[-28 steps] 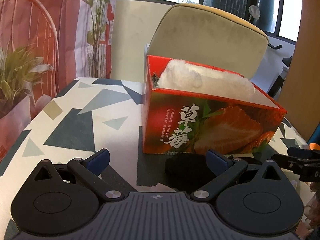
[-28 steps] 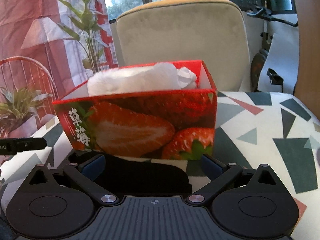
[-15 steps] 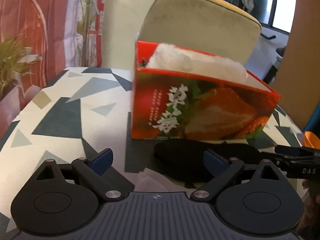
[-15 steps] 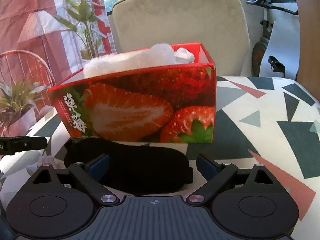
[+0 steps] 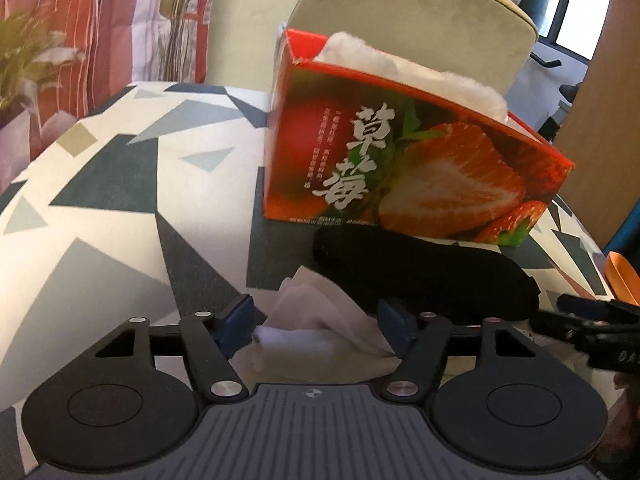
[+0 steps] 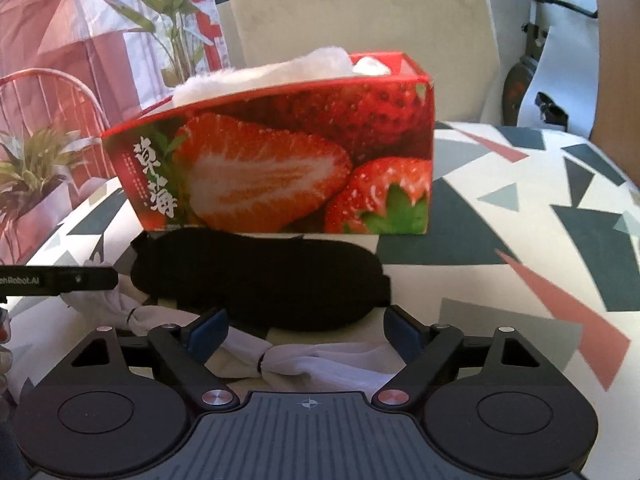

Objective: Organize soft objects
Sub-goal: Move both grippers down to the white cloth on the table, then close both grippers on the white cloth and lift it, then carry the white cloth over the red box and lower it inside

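A red strawberry box (image 5: pixel 400 168) (image 6: pixel 280 160) stands on the patterned table and holds a white fluffy item (image 5: pixel 408 68) (image 6: pixel 272 72). A black eye mask (image 5: pixel 424 276) (image 6: pixel 260 280) lies flat in front of the box. A white tied cloth (image 5: pixel 320 320) (image 6: pixel 320 360) lies nearer, in front of the mask. My left gripper (image 5: pixel 318 324) is open, its blue fingertips on either side of the cloth's left end. My right gripper (image 6: pixel 306 334) is open, its fingertips on either side of the cloth's right part.
A beige chair (image 5: pixel 412 24) (image 6: pixel 360 20) stands behind the table. Potted plants (image 6: pixel 32 172) and a red curtain are at the left. The patterned table (image 5: pixel 120 200) (image 6: pixel 540 220) spreads to both sides. An orange object (image 5: pixel 620 276) sits at the right edge.
Both grippers have pulled back from the box and lowered. The black mask and the white cloth have come into full view between the fingers.
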### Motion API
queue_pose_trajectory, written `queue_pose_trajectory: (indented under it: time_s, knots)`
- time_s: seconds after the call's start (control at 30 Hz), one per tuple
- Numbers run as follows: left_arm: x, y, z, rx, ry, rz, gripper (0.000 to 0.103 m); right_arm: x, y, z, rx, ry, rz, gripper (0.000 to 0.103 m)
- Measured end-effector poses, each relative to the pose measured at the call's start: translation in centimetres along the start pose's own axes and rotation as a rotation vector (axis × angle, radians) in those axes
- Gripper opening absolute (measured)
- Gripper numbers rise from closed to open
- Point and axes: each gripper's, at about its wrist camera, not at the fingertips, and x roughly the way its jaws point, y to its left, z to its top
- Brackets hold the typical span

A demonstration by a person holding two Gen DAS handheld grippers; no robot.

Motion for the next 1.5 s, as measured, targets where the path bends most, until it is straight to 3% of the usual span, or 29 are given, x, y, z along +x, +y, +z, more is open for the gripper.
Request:
queue_pose_trajectory:
  time_s: [0.17, 0.37, 0.43, 0.57, 0.73, 0.9, 0.97, 1.17, 1.5]
  knots:
    - [0.4, 0.1, -0.2, 0.005, 0.002, -0.004, 0.067, -1.6, -0.9, 0.3, 0.033, -0.03, -0.048, 0.083]
    - [0.6, -0.1, -0.4, 0.019, -0.003, 0.0, 0.062, -2.2, -1.9, -0.7, 0.081, 0.015, -0.061, 0.08]
    - [0.7, 0.0, -0.5, 0.021, -0.004, 0.004, 0.061, -1.9, -2.2, -1.0, 0.105, 0.036, -0.05, 0.068]
    - [0.6, 0.1, -0.6, 0.021, -0.005, 0.003, 0.06, -1.4, -2.2, -1.4, 0.111, 0.049, -0.039, 0.061]
    - [0.5, 0.2, -0.6, 0.016, -0.004, -0.008, 0.054, -1.1, -2.1, -1.4, 0.111, 0.048, -0.016, 0.044]
    - [0.0, 0.2, -0.7, 0.015, -0.024, -0.044, 0.018, -1.4, -1.9, -1.2, 0.109, 0.034, 0.009, 0.024]
    - [-0.5, -0.1, -0.7, 0.024, -0.043, -0.046, 0.017, -1.6, -1.8, -1.0, 0.107, 0.026, 0.018, 0.02]
    - [-2.8, -0.1, 0.1, 0.011, -0.119, -0.046, 0.016, -3.0, -0.8, 0.1, 0.076, -0.032, 0.058, 0.017]
    - [-7.3, -2.0, 3.6, 0.072, -0.273, -0.05, 0.016, -5.6, 0.9, 3.4, -0.002, -0.146, 0.091, 0.015]
